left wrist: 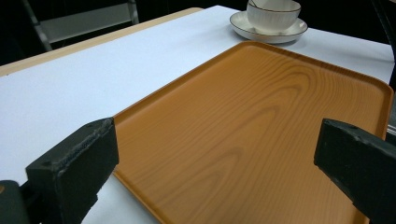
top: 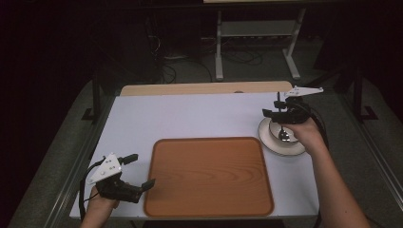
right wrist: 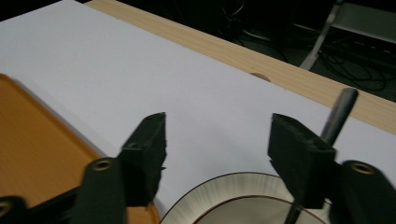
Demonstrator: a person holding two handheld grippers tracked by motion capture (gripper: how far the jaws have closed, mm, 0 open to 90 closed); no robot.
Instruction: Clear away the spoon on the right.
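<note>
Resting left of the tray (top: 209, 175), the left gripper (top: 142, 171) stands wide apart, nothing between its jaws. Right of the tray, the right gripper (top: 275, 113) hovers part-open directly over the bowl (top: 280, 133) on its saucer (top: 266, 142). The right gripper view alone reveals the spoon handle (right wrist: 341, 112), slanting upward beside one jaw.

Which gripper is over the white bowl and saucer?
The right gripper, open above the white ribbed bowl on its saucer. The left gripper sits beside the orange wooden tray.
</note>
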